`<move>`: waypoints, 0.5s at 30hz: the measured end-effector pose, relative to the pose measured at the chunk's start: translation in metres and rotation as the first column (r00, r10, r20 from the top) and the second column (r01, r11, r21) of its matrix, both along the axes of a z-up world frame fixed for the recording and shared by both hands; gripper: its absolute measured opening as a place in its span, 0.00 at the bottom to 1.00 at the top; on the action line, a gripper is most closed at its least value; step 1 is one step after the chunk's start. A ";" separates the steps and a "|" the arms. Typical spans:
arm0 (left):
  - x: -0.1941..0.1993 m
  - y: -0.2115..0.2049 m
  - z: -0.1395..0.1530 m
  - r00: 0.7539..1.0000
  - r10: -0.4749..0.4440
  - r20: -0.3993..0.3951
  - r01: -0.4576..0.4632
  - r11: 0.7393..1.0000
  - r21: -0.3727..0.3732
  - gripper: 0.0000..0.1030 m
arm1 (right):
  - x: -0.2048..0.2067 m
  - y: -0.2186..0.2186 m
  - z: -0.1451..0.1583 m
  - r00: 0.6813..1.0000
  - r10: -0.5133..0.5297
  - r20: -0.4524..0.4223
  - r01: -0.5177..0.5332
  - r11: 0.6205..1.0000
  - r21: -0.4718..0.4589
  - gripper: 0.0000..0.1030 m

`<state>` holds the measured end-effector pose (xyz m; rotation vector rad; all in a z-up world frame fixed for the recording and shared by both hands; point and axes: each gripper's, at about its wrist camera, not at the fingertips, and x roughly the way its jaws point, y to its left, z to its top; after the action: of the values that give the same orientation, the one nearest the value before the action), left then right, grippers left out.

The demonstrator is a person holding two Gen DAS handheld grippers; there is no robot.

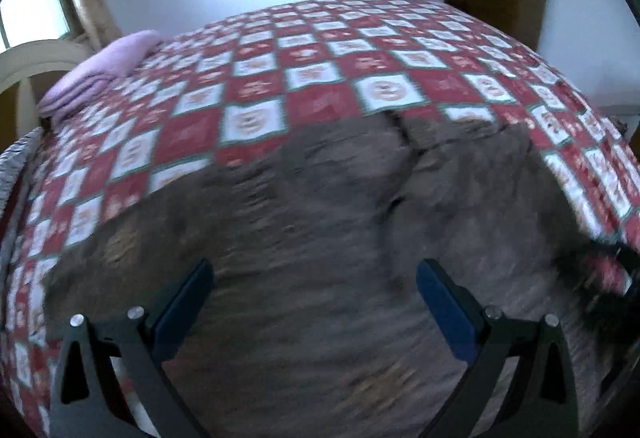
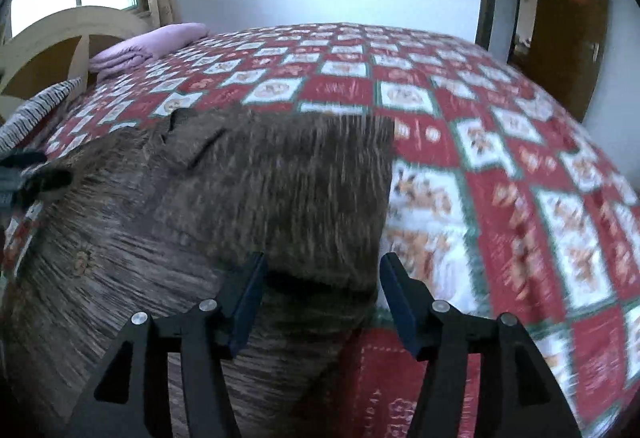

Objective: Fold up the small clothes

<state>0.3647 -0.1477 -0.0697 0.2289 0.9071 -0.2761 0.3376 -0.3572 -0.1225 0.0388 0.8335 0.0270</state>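
Observation:
A brown-grey knitted garment (image 1: 320, 222) lies spread on the red-and-white checked bedcover (image 1: 256, 78). My left gripper (image 1: 314, 272) hovers over its middle, open wide, with nothing between the blue pads. In the right wrist view the garment (image 2: 248, 182) shows a sleeve or flap folded inward, with a straight right edge. My right gripper (image 2: 325, 260) is open just above the lower corner of that fold. The cloth lies under the gap and the fingers (image 2: 250, 290) do not press on it. Both views are motion-blurred.
A folded lilac blanket (image 1: 100, 70) lies at the bed's far left by a cream headboard (image 2: 68, 34). A grey striped pillow (image 2: 36, 110) sits at the left edge. A window, a white wall and a brown door (image 2: 576, 26) stand behind. Bare bedcover (image 2: 520, 198) stretches right.

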 end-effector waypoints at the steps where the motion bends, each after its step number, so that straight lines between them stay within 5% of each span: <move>1: 0.006 -0.015 -0.001 1.000 -0.011 0.003 0.011 1.000 -0.010 1.00 | 0.001 -0.001 -0.003 1.000 0.000 -0.007 0.000 1.000 0.014 0.58; 8: 0.049 -0.080 -0.051 0.998 0.047 0.046 -0.054 0.986 0.158 0.94 | 0.001 -0.009 -0.003 1.000 0.029 -0.008 -0.028 0.996 0.083 0.67; 9: 0.051 -0.073 -0.051 0.997 0.057 0.055 -0.062 0.994 0.093 0.84 | 0.001 -0.009 -0.003 0.999 0.034 -0.009 -0.033 0.996 0.086 0.69; 10: 0.052 -0.067 -0.049 0.997 0.065 0.048 -0.066 0.997 0.032 0.61 | 0.002 -0.009 -0.004 0.999 0.041 -0.011 -0.040 0.995 0.091 0.71; 12: 0.052 -0.058 -0.049 0.999 0.031 -0.015 -0.032 0.997 -0.073 0.31 | 0.003 -0.008 -0.005 0.999 0.047 -0.013 -0.046 0.994 0.096 0.73; 15: 0.047 -0.056 -0.044 1.000 0.013 -0.018 -0.015 0.995 -0.097 0.14 | 0.004 -0.005 -0.005 0.999 0.051 -0.019 -0.049 0.995 0.083 0.75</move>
<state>0.4118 -0.2036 -0.1142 0.1306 0.9096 -0.3085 0.3412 -0.3625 -0.1280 0.0962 0.8539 0.1086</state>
